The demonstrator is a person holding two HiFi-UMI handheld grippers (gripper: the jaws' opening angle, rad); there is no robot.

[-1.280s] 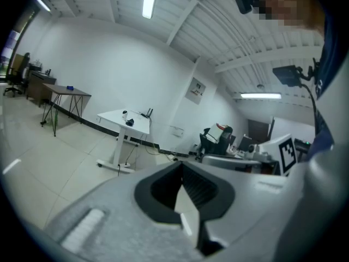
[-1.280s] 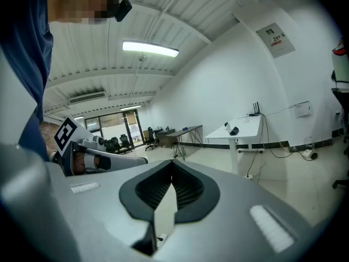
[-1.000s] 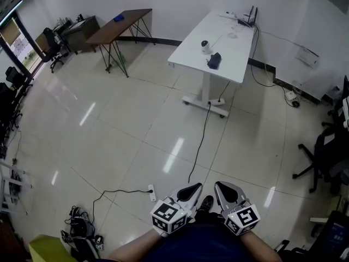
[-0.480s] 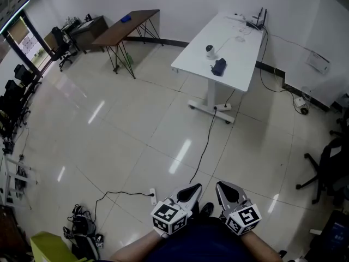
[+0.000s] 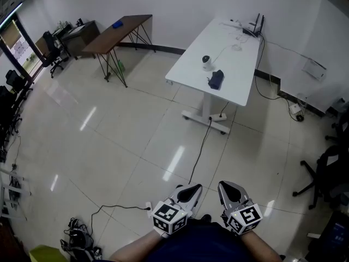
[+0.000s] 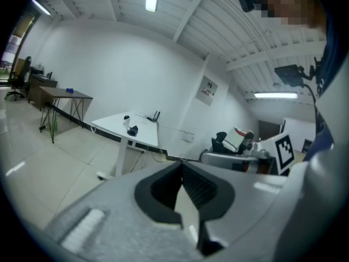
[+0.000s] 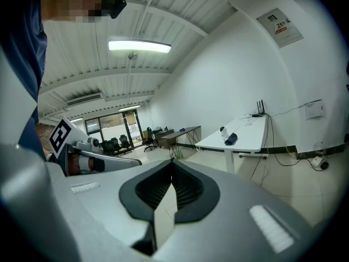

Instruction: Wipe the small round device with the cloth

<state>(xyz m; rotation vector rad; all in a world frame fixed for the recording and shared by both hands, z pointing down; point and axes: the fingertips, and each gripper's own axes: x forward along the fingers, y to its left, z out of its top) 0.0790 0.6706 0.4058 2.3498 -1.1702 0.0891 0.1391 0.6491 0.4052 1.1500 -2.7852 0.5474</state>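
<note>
Far across the room, a small round white device stands on a white desk, with a dark blue cloth lying just beside it. The device and cloth show small in the left gripper view, and the device and cloth also in the right gripper view. My left gripper and right gripper are held close to my body at the bottom of the head view, both shut and empty, far from the desk.
A black cable runs over the tiled floor from the desk toward a power strip near me. A brown table stands at the back left. Office chairs sit at the right. A router and wires lie on the desk's far end.
The desk has shifted in the head view as I move across the floor. Both grippers stay shut in front of me.
</note>
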